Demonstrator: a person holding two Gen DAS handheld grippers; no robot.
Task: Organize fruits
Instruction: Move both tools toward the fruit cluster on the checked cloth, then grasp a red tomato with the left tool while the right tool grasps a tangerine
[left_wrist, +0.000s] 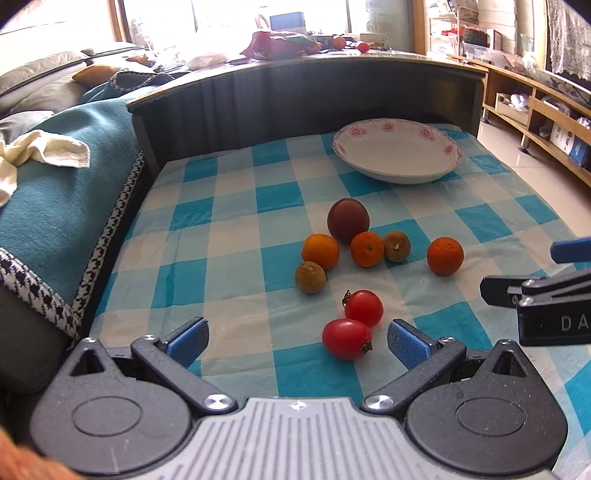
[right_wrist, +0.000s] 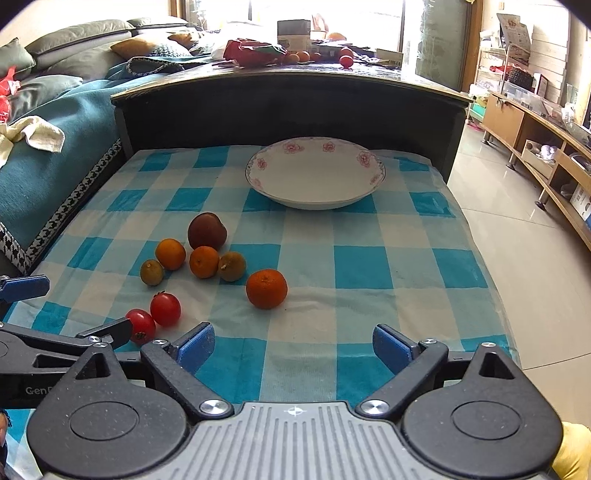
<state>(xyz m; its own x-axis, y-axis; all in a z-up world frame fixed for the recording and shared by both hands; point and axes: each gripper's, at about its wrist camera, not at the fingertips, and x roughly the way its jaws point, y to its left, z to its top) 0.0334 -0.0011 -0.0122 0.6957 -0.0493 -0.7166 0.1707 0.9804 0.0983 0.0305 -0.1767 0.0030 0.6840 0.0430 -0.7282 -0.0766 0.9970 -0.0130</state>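
Loose fruit lies on the blue checked cloth: a dark red plum, three oranges, two brownish-green fruits and two red tomatoes. A white flowered plate stands empty at the far end. My left gripper is open, low over the cloth, with the nearer tomato just inside its right finger. My right gripper is open and empty, near the cloth's front edge, in front of the lone orange.
A dark headboard-like panel rises behind the plate, with a cluttered table top beyond. A sofa with a teal blanket borders the left side. Tiled floor and wooden shelves lie to the right.
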